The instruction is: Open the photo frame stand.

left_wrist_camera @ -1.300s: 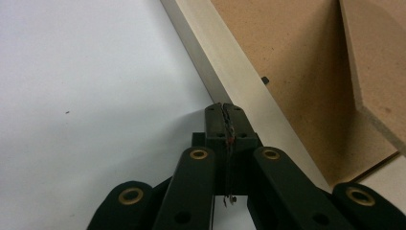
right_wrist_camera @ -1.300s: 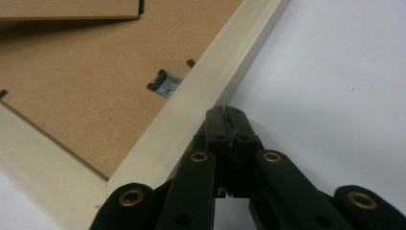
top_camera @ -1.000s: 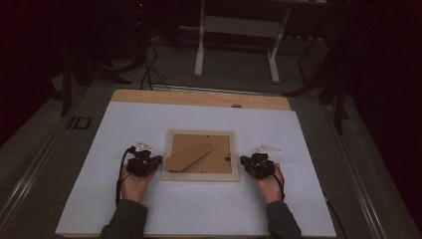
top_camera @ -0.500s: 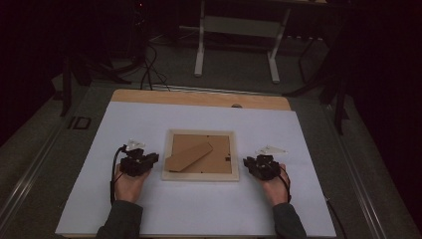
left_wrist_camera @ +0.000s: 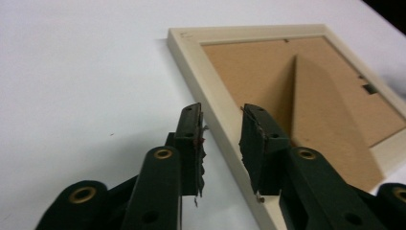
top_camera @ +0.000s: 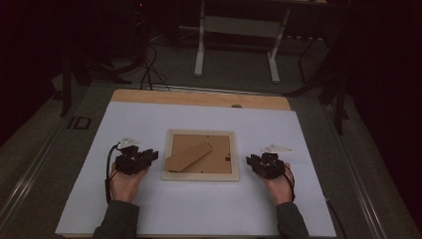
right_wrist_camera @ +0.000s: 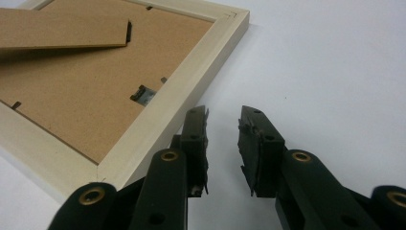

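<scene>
Now, frame: picture frame (top_camera: 200,155) lies face down, brown backing up, at the middle of the white worktop (top_camera: 199,209); its place matches the earlier high view.
Stand: cardboard easel stand (top_camera: 189,156) lies slantwise on the backing, as before.
Left hand-held gripper: left hand-held gripper (top_camera: 149,156) sits just beside the frame's left rail, toward the worktop's left edge. A second ago it was up against that rail; it has since drawn back a little toward the near edge.
Left jaws: apart, and they have just been opening. In the left gripper view (left_wrist_camera: 222,141) the pale wooden rail shows through the gap, lying below the pads, which do not press on it.
Right hand-held gripper: right hand-held gripper (top_camera: 251,162) sits near the frame's right rail, toward the worktop's right edge, a strip of white between them. A second ago it was closer against that rail.
Right jaws: apart, and they have just been opening. In the right gripper view (right_wrist_camera: 222,143) bare white worktop shows in the gap; the frame's corner lies to the side of one jaw.
Hands: left hand (top_camera: 124,181) and right hand (top_camera: 279,186) come in from the near edge, sleeves at the bottom of the high view.
Backing detail: a small metal clip (right_wrist_camera: 143,94) sits on the backing near the rail, seen in the right gripper view.
</scene>
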Motion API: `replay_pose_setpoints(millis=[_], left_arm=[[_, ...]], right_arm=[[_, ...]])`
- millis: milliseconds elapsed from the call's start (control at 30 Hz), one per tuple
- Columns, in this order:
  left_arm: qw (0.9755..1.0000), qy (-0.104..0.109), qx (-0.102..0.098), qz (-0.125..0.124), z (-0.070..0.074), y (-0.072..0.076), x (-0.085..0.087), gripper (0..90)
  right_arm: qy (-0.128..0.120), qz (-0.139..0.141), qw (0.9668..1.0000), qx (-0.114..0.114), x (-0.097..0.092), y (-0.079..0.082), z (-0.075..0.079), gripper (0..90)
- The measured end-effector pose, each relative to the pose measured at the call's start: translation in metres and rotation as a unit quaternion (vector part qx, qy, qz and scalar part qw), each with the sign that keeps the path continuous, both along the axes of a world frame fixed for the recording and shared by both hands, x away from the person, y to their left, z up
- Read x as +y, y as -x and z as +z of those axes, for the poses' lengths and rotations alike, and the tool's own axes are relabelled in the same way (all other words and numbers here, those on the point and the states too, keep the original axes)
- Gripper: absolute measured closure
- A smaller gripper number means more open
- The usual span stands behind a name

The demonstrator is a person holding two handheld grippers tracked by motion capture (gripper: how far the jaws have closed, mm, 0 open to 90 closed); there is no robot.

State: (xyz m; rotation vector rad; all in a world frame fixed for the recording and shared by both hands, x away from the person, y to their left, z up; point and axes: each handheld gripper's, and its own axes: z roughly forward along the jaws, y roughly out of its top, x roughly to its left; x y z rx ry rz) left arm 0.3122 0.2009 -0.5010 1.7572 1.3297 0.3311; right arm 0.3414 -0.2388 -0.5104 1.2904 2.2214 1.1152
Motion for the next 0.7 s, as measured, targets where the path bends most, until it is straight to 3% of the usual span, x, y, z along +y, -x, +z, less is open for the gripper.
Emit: replay_pose_setpoints(millis=[367,533,700], left_arm=[[0.9987,0.024,-0.035,-0.029,0.014,0.005,-0.001,67.1],[0.9977,0.033,-0.034,-0.048,0.028,0.003,-0.008,65.1],[0.9971,0.024,-0.033,-0.065,0.039,-0.005,-0.018,57.8]], right_arm=[[-0.012,-0.003,0.9999,0.0,-0.006,0.002,0.003,68.2],[-0.016,-0.006,0.9999,0.001,-0.007,0.002,0.004,67.8],[-0.017,-0.004,0.9998,0.001,-0.006,0.002,0.004,67.1]])
